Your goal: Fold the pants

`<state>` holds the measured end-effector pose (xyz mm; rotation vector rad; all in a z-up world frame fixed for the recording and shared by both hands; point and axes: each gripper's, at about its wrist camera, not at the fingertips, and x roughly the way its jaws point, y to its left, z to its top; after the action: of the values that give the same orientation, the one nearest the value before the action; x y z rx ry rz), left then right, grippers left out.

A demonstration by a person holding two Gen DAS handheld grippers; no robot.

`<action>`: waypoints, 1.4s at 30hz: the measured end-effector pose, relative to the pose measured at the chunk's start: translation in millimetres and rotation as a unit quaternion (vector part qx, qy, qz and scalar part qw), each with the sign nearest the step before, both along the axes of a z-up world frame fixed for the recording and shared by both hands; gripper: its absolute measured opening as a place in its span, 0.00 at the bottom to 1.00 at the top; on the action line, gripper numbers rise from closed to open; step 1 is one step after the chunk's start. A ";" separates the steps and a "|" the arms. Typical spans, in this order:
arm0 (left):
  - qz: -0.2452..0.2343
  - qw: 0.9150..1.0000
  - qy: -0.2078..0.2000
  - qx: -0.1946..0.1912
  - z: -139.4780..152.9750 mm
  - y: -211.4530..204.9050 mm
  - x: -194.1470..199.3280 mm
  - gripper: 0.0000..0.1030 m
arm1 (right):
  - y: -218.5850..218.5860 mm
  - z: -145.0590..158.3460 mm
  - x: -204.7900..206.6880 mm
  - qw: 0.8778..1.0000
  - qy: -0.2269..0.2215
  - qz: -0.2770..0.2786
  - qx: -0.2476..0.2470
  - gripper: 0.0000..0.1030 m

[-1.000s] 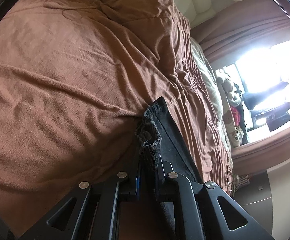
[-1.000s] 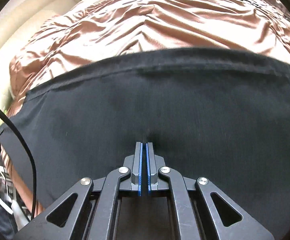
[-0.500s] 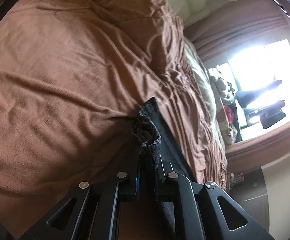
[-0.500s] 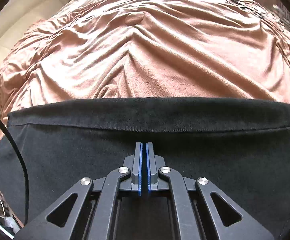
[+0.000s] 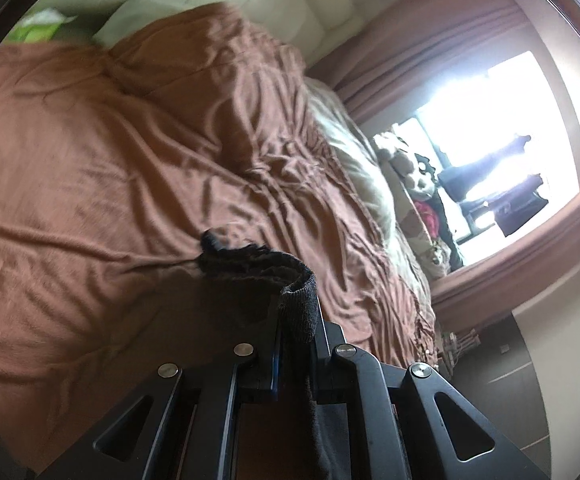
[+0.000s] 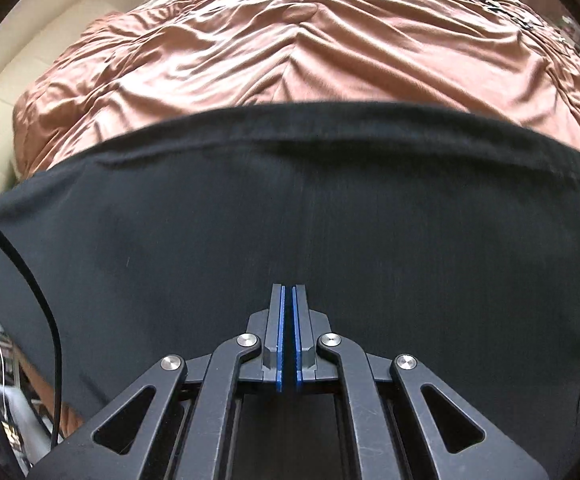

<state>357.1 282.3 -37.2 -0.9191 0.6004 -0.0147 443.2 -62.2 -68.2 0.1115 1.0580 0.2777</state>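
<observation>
— The left gripper [image 5: 295, 322] has its jaws pinched on the thick edge of the black pants [image 6: 290, 208], which hang over the brown bedspread [image 5: 110, 168].

— And the right gripper [image 6: 288, 312]?

— Jaws nearly together; whether they hold cloth, I can't tell. If not, that side could sag and the fold go crooked.

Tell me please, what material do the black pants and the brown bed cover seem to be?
Pants: matte black woven cloth, likely cotton blend, with a ribbed knit edge pinched in the left gripper. Bed cover: soft brown fleece-like fabric, faintly sheened, heavily wrinkled.
</observation>
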 end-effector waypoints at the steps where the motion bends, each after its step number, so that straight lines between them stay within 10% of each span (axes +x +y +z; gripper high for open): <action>1: -0.005 1.000 -0.005 0.007 9.9 -6.1 0.3 0.10 | -1.4 -0.7 -5.2 1.000 0.001 0.002 0.003 0.01; 20: -0.109 0.983 -0.103 0.110 175.3 -128.4 20.9 0.10 | -70.6 37.9 -103.3 0.996 -0.070 0.008 0.059 0.02; 25: -0.141 0.974 -0.121 0.130 205.7 -167.4 29.8 0.10 | -98.5 54.6 -122.7 0.992 -0.108 -0.013 0.059 0.46; 42: -0.244 0.939 -0.159 0.183 278.5 -316.6 53.7 0.10 | -190.7 73.9 -196.2 0.979 -0.159 -0.109 0.065 0.47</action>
<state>410.8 -34.3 241.3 -0.3767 0.4930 -0.4762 247.0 -253.0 5.7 0.2898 0.7014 0.1595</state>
